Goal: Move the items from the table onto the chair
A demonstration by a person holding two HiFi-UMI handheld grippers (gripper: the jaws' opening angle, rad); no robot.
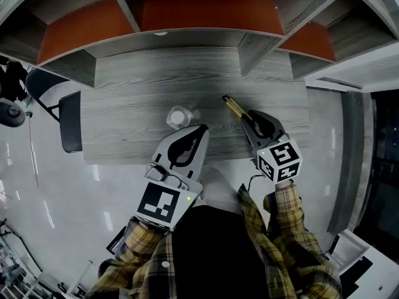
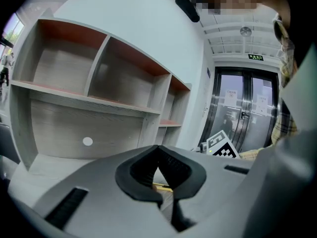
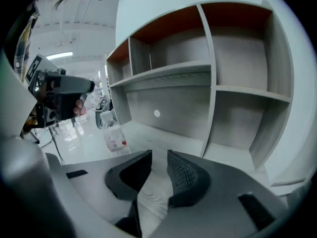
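A clear plastic bottle (image 1: pixel 177 117) stands on the grey wooden table (image 1: pixel 124 114); it also shows at the left of the right gripper view, bottle (image 3: pixel 114 135). A slim yellow and black pen-like item (image 1: pixel 235 106) lies on the table just ahead of my right gripper (image 1: pixel 245 116). That gripper (image 3: pixel 158 157) is open by a narrow gap with nothing between its jaws. My left gripper (image 1: pixel 202 129) hovers just right of the bottle, and its jaws (image 2: pixel 158 148) meet at the tips, shut and empty. A dark chair (image 1: pixel 70 122) stands at the table's left end.
Grey shelving with orange backs (image 1: pixel 206 8) rises behind the table and overhangs its far edge. Glass doors (image 2: pixel 242 108) show beyond the table's right end. A dark wheeled object (image 1: pixel 12 98) sits on the glossy floor at the far left.
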